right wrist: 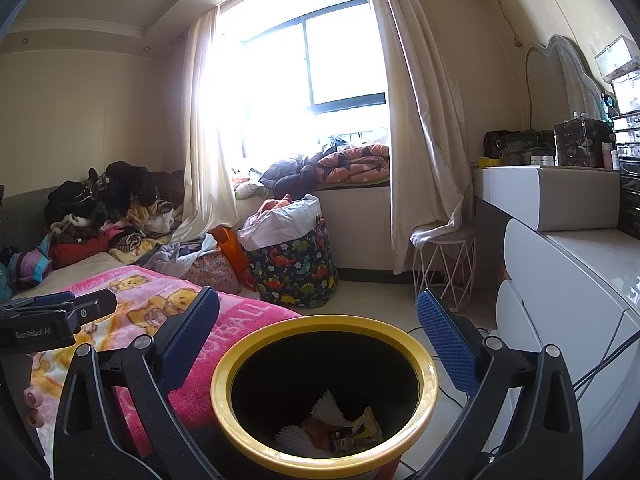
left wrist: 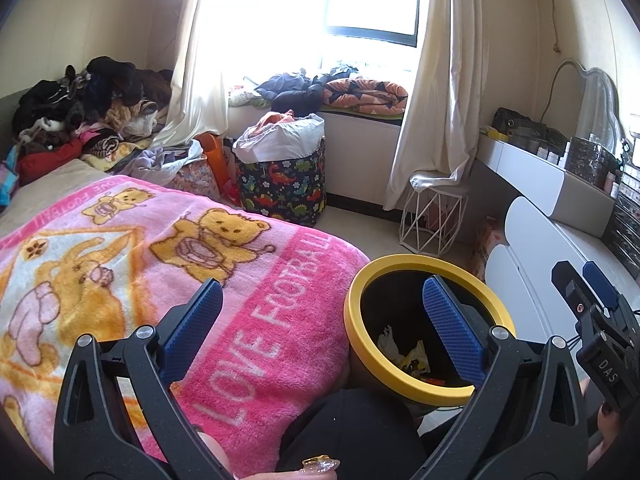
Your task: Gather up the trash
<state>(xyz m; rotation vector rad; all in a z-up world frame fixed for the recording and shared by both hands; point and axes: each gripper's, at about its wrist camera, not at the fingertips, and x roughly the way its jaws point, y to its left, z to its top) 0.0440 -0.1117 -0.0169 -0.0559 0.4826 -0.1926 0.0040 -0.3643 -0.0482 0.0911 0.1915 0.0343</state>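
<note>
A round bin with a yellow rim (left wrist: 420,264) (right wrist: 320,322) stands on the floor beside the bed. Crumpled white paper and yellow wrappers (left wrist: 408,354) (right wrist: 332,426) lie at its bottom. My left gripper (left wrist: 326,304) is open and empty, one finger over the pink blanket, the other over the bin's mouth. My right gripper (right wrist: 320,312) hangs open and empty straight above the bin, which fills the space between its fingers. The right gripper also shows at the right edge of the left wrist view (left wrist: 592,296), and the left gripper at the left edge of the right wrist view (right wrist: 60,312).
A pink bear-print blanket (left wrist: 120,260) covers the bed on the left, with piled clothes (left wrist: 80,108) at its far end. A dinosaur-print hamper (left wrist: 280,176), a white wire stool (left wrist: 434,216) and a white dresser (right wrist: 560,280) ring the floor. A person's fingers (right wrist: 32,400) show at the edge.
</note>
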